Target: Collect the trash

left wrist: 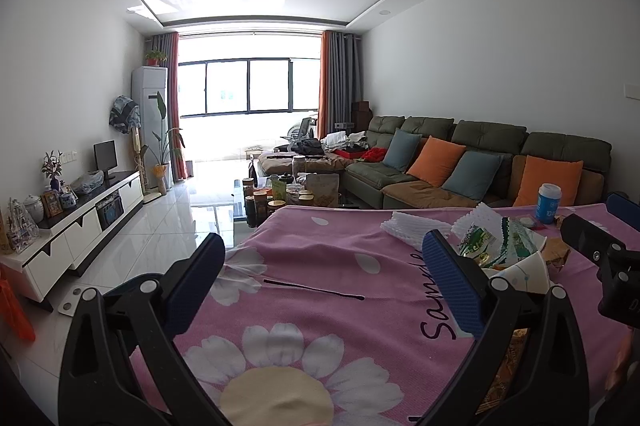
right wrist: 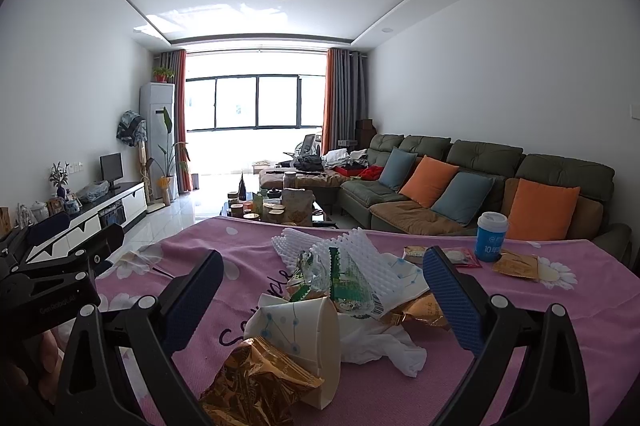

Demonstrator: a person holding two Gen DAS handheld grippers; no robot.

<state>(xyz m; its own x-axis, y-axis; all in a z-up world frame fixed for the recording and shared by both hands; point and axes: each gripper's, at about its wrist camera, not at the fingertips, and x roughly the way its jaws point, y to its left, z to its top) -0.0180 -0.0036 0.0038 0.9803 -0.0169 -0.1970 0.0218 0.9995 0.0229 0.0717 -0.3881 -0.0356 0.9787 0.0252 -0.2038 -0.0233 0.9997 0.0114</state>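
Observation:
A heap of trash lies on the pink flowered cloth: a tipped paper cup, a gold crinkled wrapper, a green-printed clear wrapper, white foam netting, a crumpled white tissue. My right gripper is open, its jaws standing either side of the heap. My left gripper is open and empty over bare cloth, left of the heap. The right gripper's body also shows in the left wrist view.
A blue and white cup stands at the cloth's far right, with small packets beside it. Beyond are a coffee table with jars, a sofa with cushions, a TV cabinet on the left.

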